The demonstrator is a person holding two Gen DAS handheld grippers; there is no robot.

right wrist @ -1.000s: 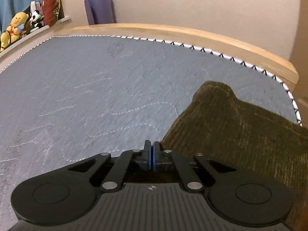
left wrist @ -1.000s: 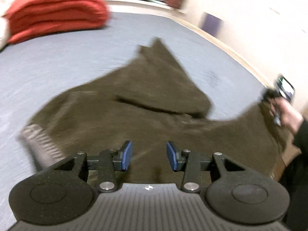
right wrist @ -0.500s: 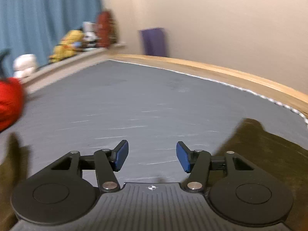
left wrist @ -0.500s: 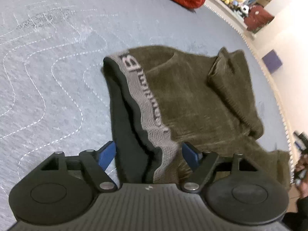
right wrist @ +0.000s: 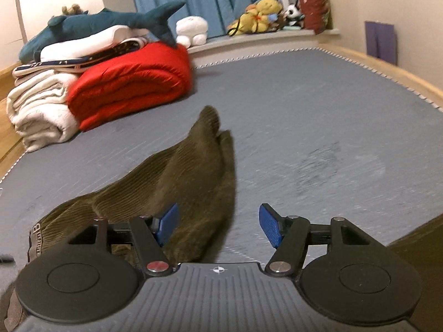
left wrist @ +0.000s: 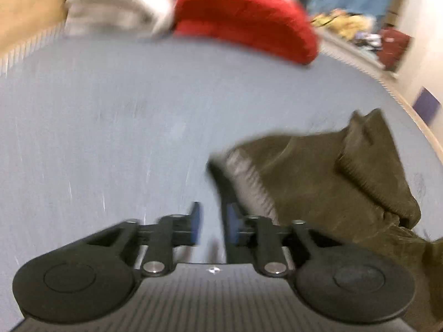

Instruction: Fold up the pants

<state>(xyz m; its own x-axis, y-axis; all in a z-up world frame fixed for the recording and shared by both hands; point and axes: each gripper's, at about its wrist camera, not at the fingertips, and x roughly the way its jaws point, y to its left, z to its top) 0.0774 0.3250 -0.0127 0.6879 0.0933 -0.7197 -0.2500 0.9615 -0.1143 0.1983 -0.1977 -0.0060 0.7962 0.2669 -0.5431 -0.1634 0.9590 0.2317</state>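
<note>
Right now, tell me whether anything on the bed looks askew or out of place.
The olive corduroy pants lie bunched and crooked on the grey mattress, legs overlapping unevenly, waistband twisted open. The folded red blanket looks tidy.

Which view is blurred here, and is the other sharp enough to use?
Left wrist view: heavy motion blur smears the red folded quilt and the olive corduroy pants. Right wrist view: mostly sharp, the pants' ribbing legible, slight streaking on the grey mattress.

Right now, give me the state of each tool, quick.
Left tool: closing, nothing between its pads; the pants lie beside it.
Right tool: opening, gripping nothing; pants edge lies under the gap.
</note>
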